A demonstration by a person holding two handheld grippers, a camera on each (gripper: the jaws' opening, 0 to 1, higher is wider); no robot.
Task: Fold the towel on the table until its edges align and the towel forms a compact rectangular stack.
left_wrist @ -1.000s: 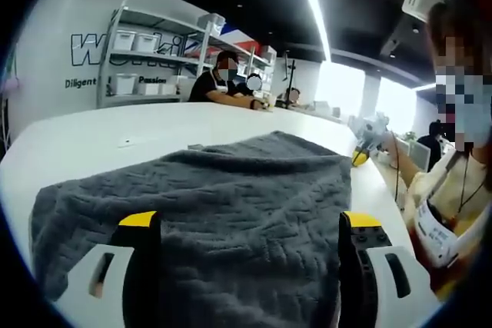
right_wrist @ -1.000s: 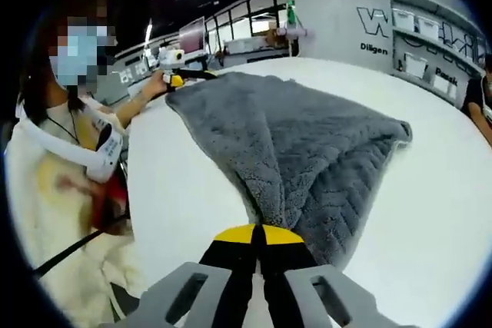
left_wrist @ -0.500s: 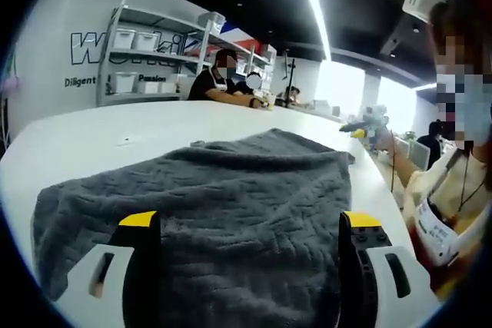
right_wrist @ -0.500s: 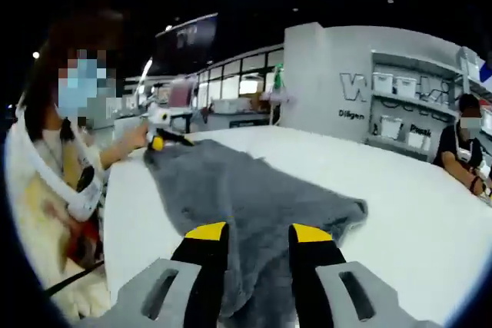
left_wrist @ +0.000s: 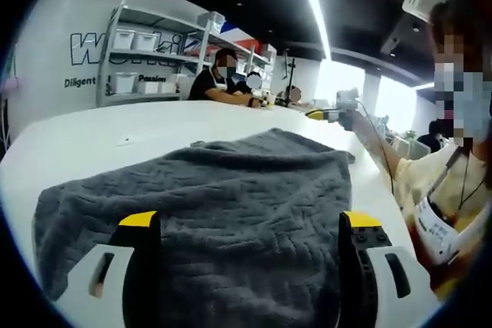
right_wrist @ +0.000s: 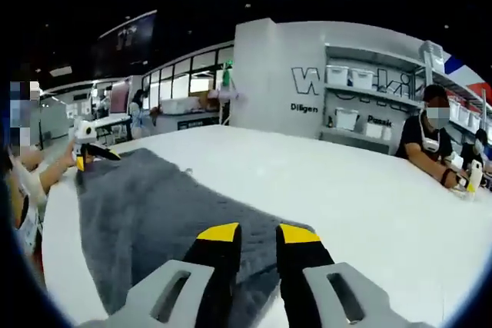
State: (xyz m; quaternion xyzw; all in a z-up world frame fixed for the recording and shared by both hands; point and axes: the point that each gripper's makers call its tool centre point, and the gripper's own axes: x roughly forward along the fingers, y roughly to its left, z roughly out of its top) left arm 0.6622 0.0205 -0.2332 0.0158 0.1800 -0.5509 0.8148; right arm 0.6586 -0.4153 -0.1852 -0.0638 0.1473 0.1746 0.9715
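Note:
A dark grey towel [left_wrist: 231, 197] lies spread flat on the white table [left_wrist: 100, 140]. My left gripper [left_wrist: 250, 222] sits low over the towel's near edge, its yellow-tipped jaws wide apart with cloth lying between them. My right gripper [right_wrist: 258, 233] hovers above the towel's [right_wrist: 146, 213] opposite end, jaws a little apart and holding nothing. In the left gripper view the right gripper [left_wrist: 332, 114] shows beyond the towel's far right corner, raised off the table. In the right gripper view the left gripper [right_wrist: 88, 153] shows at the towel's far left end.
The person holding the grippers stands at the table's edge [left_wrist: 450, 197]. Other people [right_wrist: 427, 140] sit at the far side of the table. A shelf rack with white bins [left_wrist: 146, 59] stands against the wall behind. Bare tabletop [right_wrist: 346, 190] stretches beside the towel.
My right gripper has let go of the towel's bunched corner, opened and lifted away from it. The towel has settled flat. The left gripper has stayed put.

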